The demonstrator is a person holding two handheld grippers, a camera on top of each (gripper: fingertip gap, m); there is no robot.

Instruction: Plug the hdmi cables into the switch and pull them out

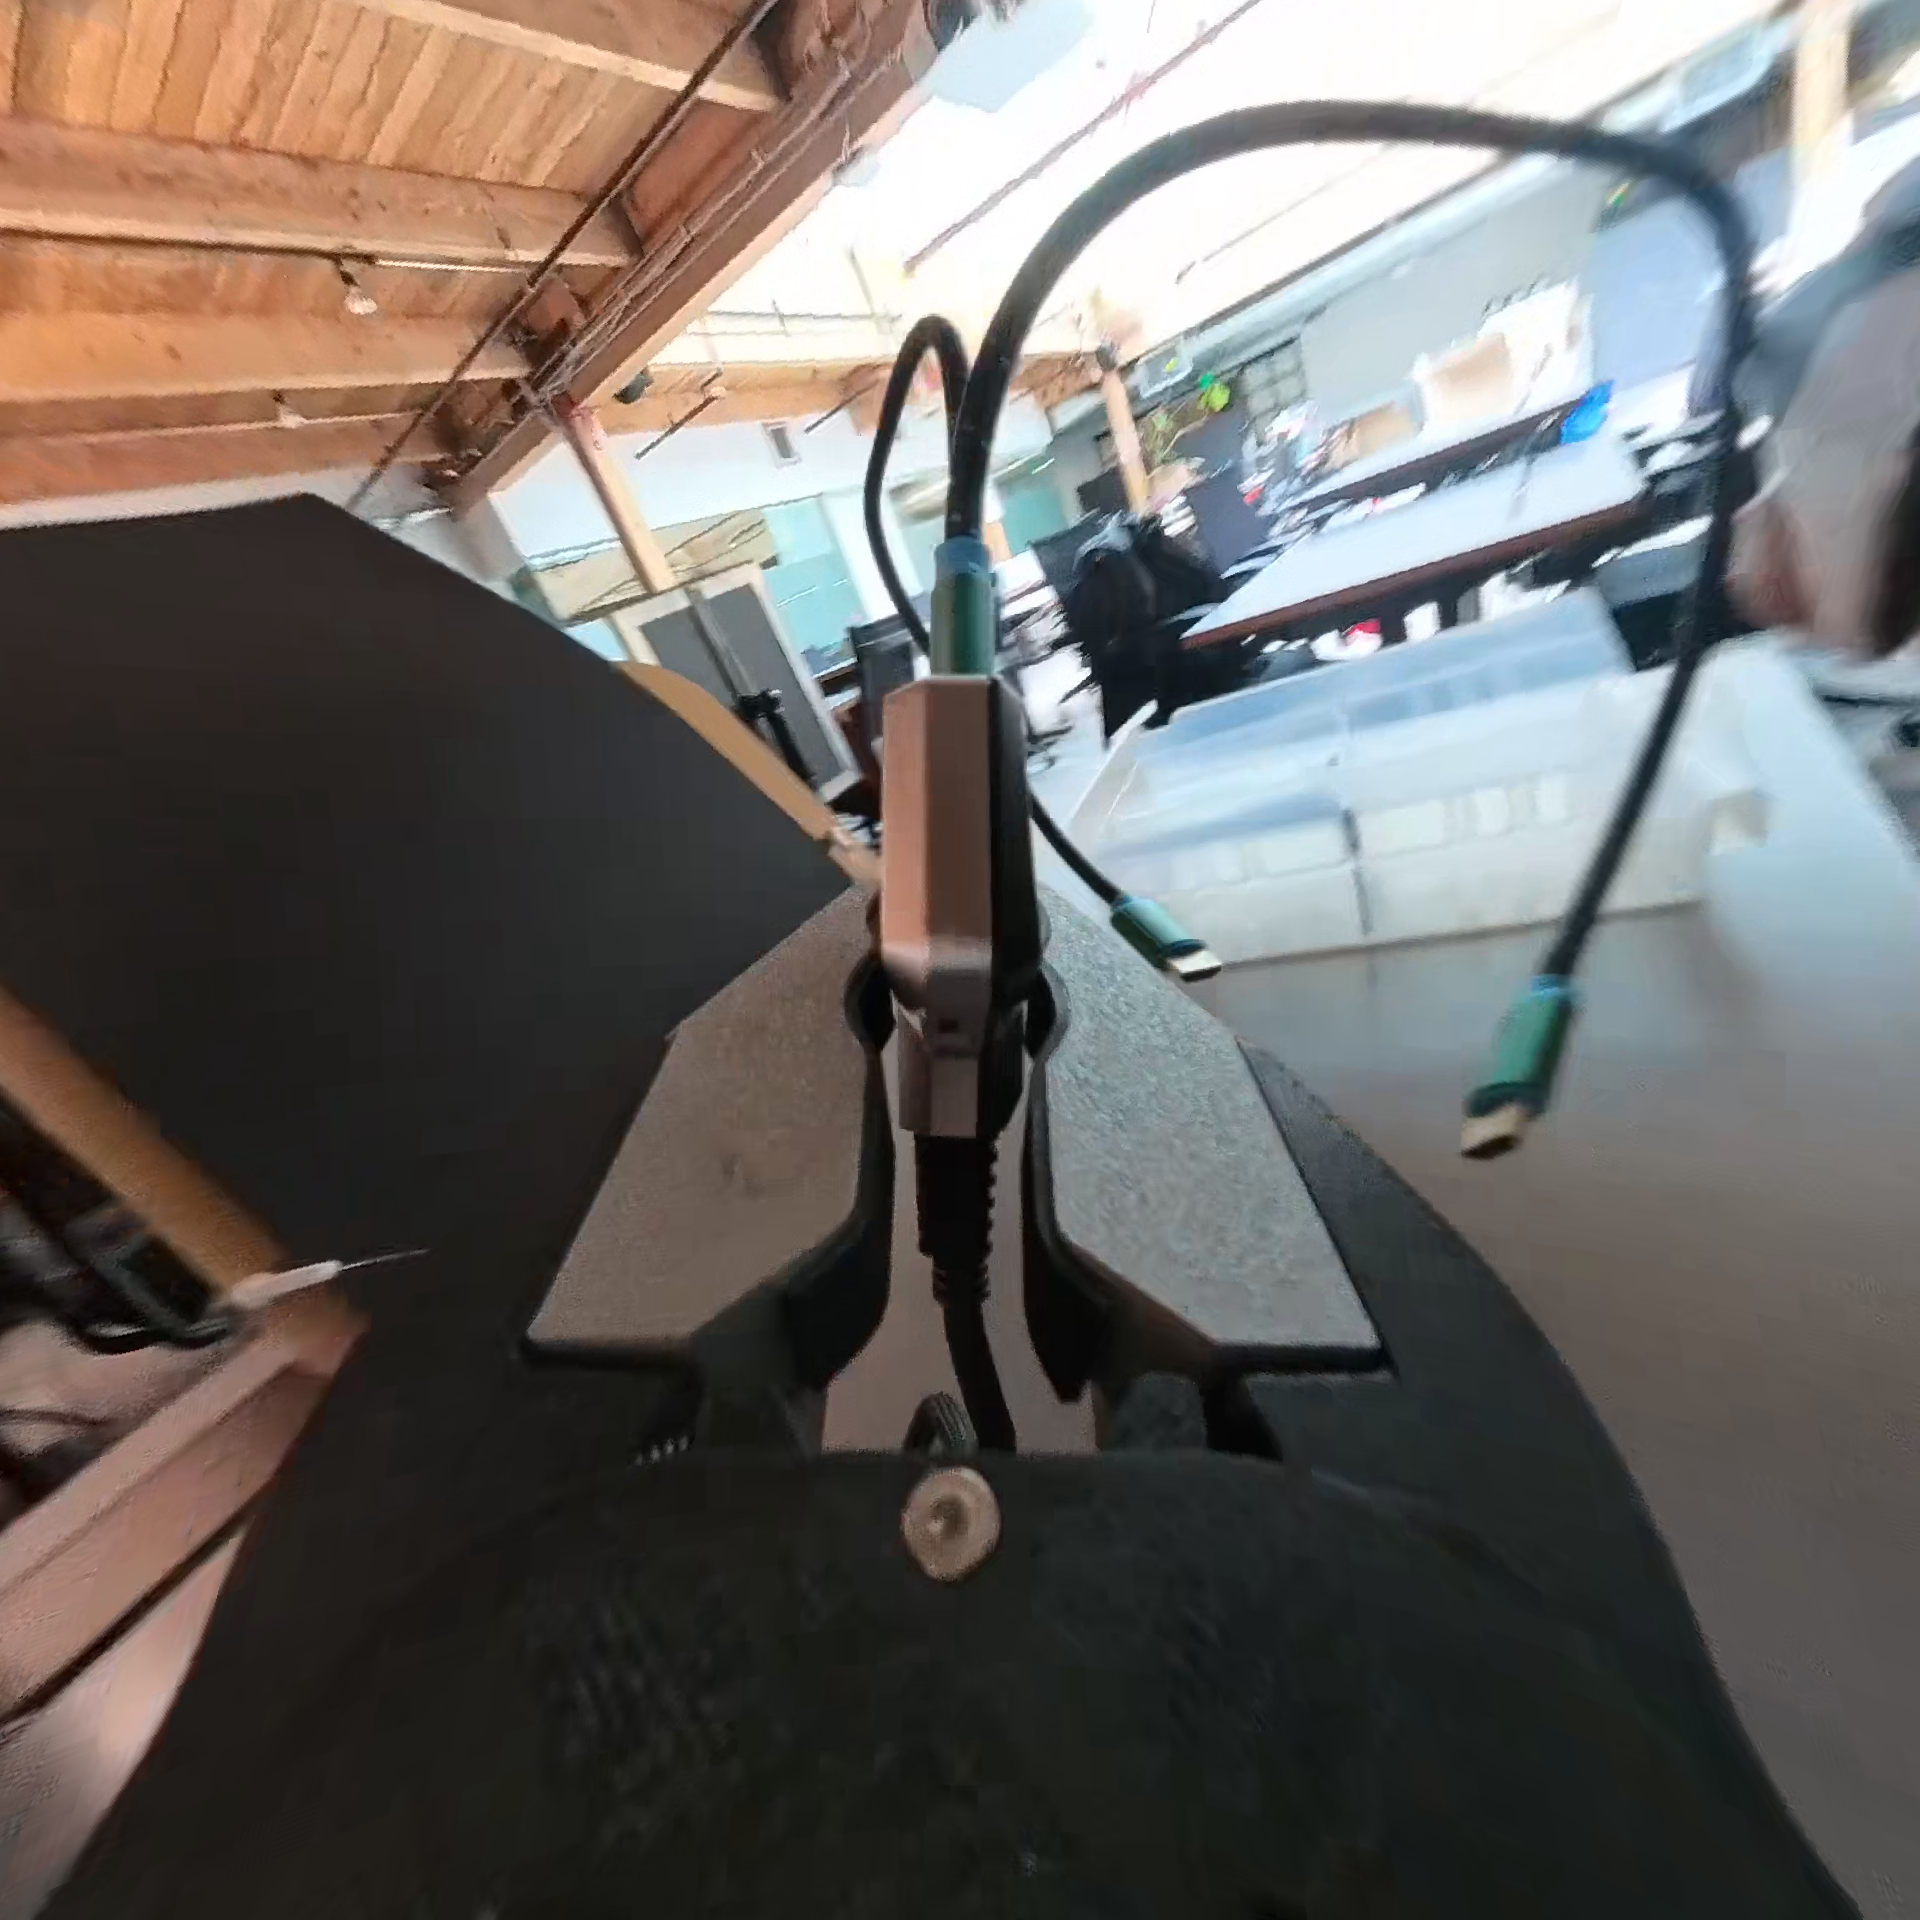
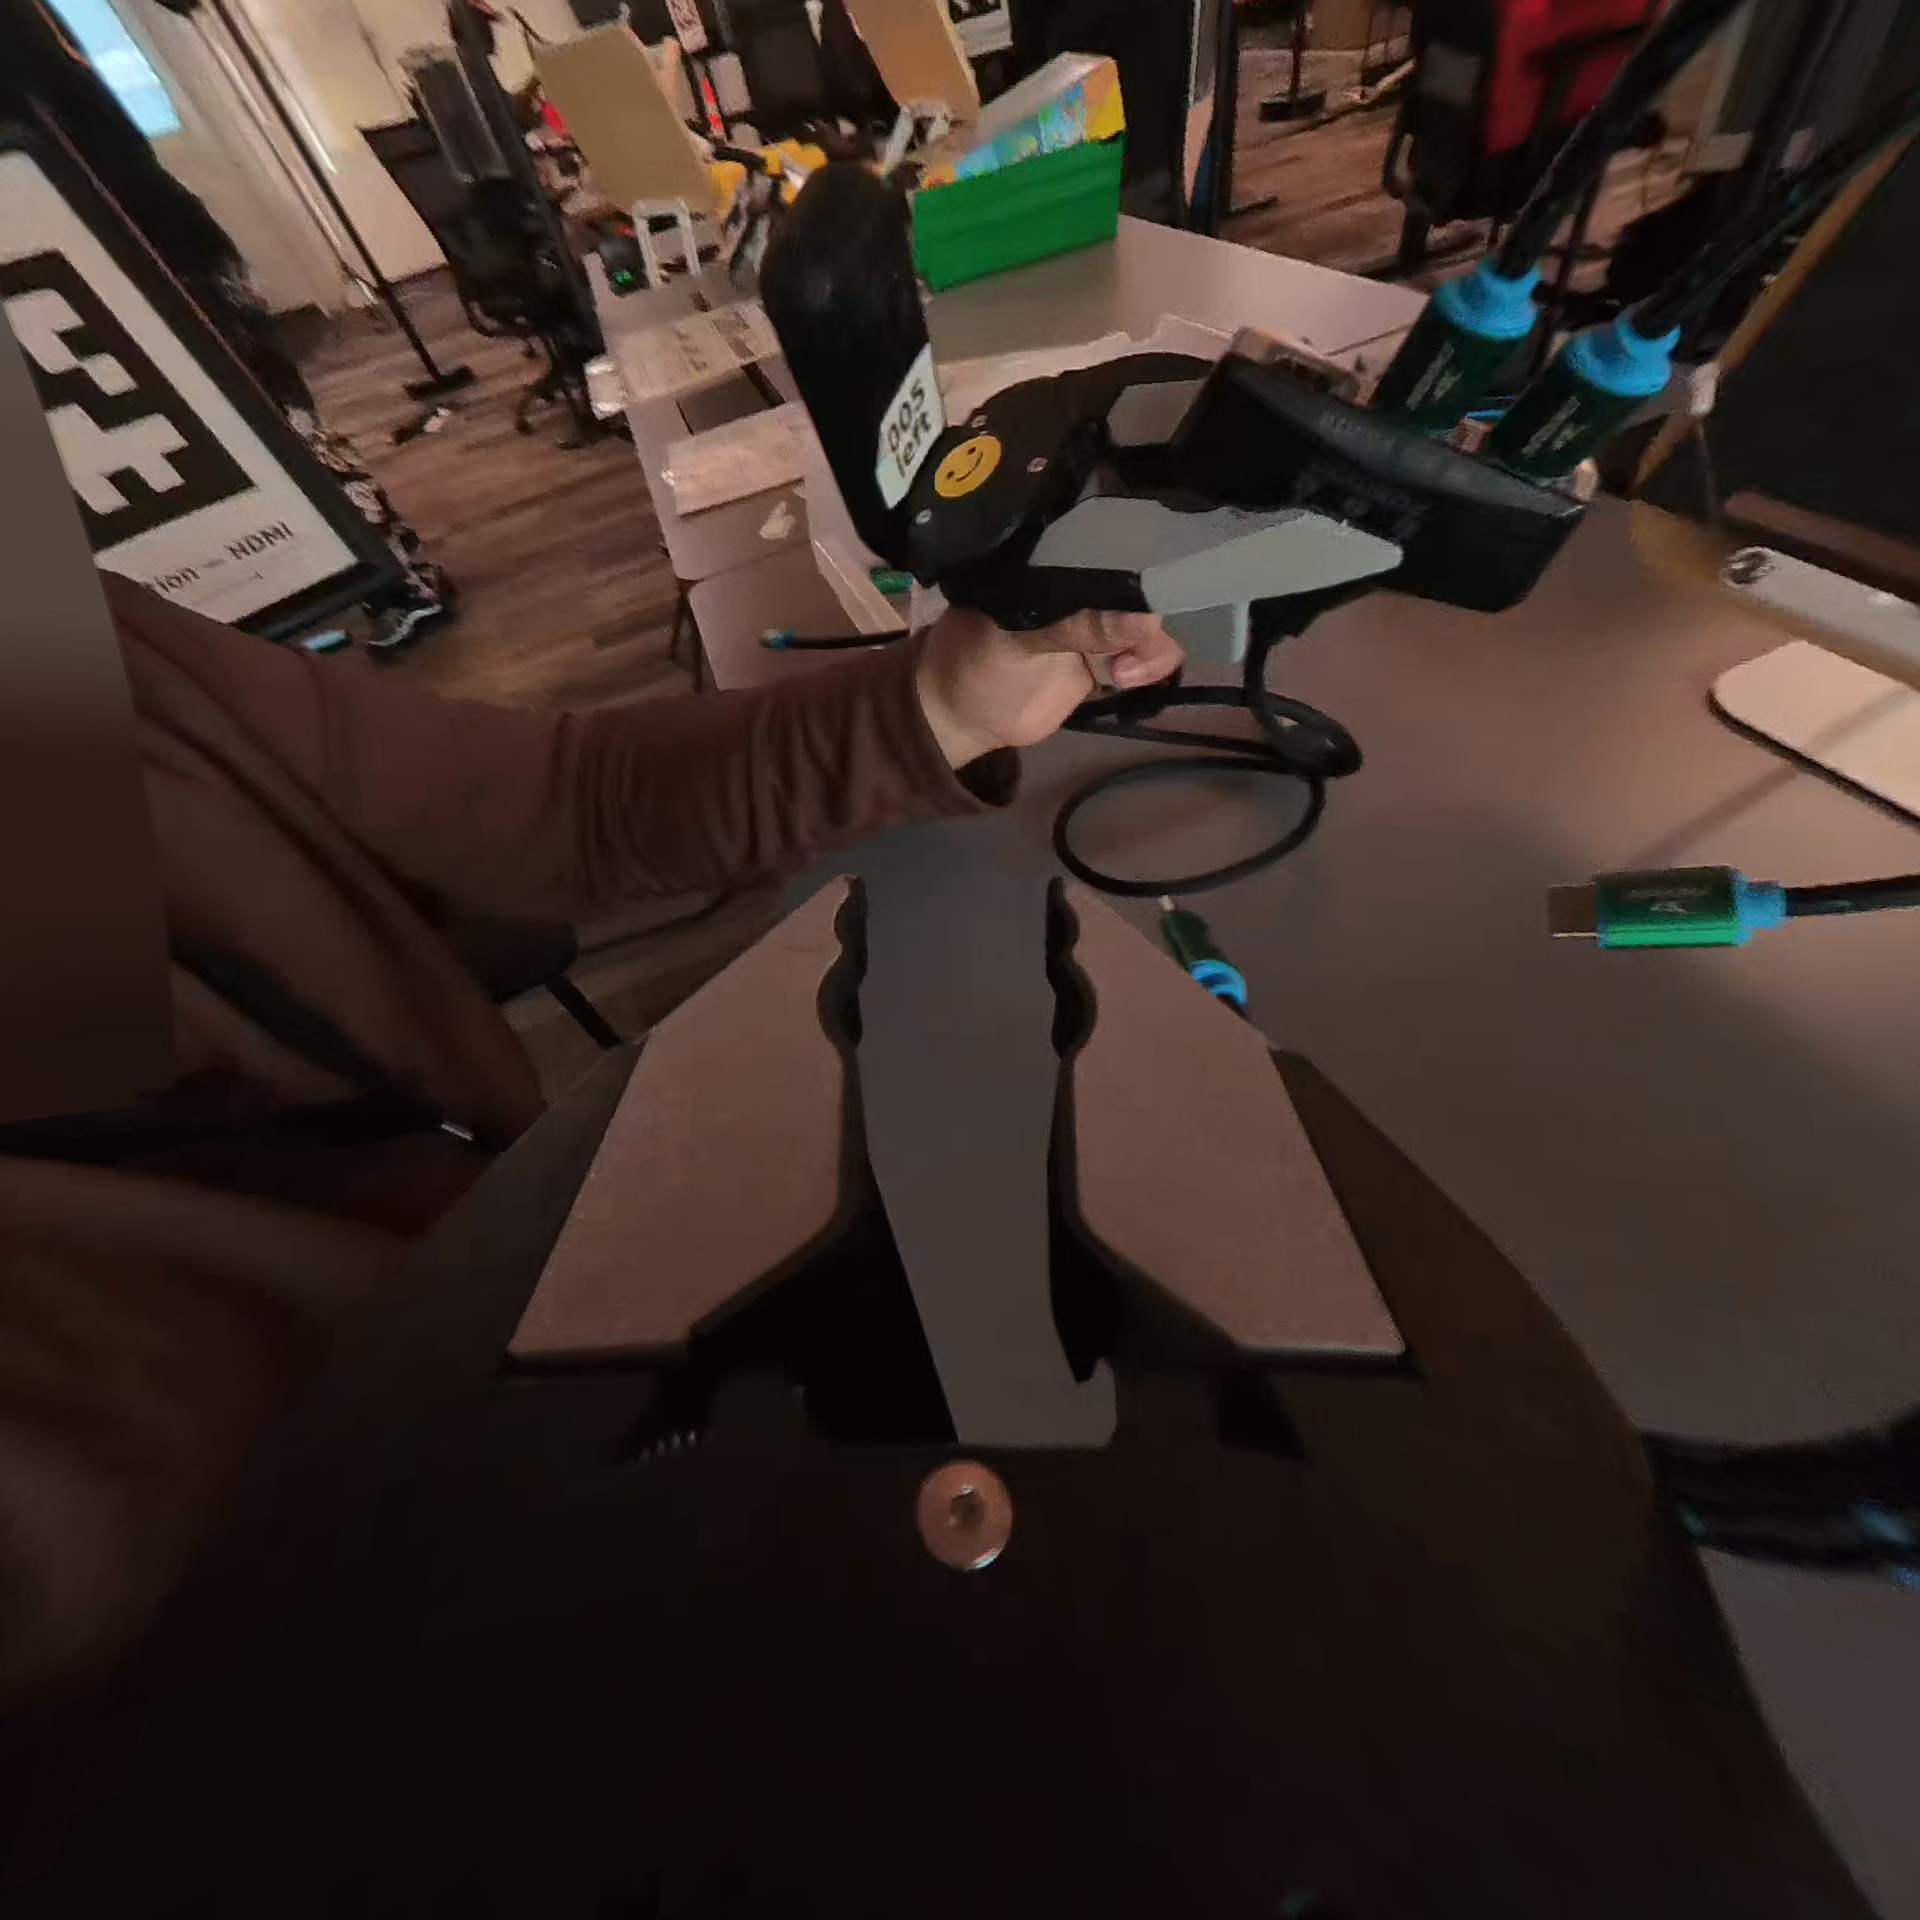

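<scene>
My left gripper (image 1: 956, 940) is shut on the HDMI switch (image 1: 935, 831), a grey and black box held edge-on above the table. A green plug (image 1: 961, 613) sits in its top. Two free green plug ends (image 1: 1158, 935) (image 1: 1512, 1070) hang from looping black cables. In the right wrist view the left gripper (image 2: 1340, 499) holds the switch (image 2: 1455, 509) with two green plugs (image 2: 1465, 343) (image 2: 1569, 400) in it. My right gripper (image 2: 956, 935) is open and empty, below and apart from the switch. A free plug (image 2: 1662, 907) hangs to its right. Another plug (image 2: 1195, 951) lies by its right fingertip.
A coil of black cable (image 2: 1195, 821) lies on the grey table (image 2: 1558, 1195). A person's brown sleeve (image 2: 520, 769) reaches across at left. A white pad (image 2: 1829, 717) lies at the right, a green box (image 2: 1013, 213) at the back. Clear plastic bins (image 1: 1403, 790) stand behind.
</scene>
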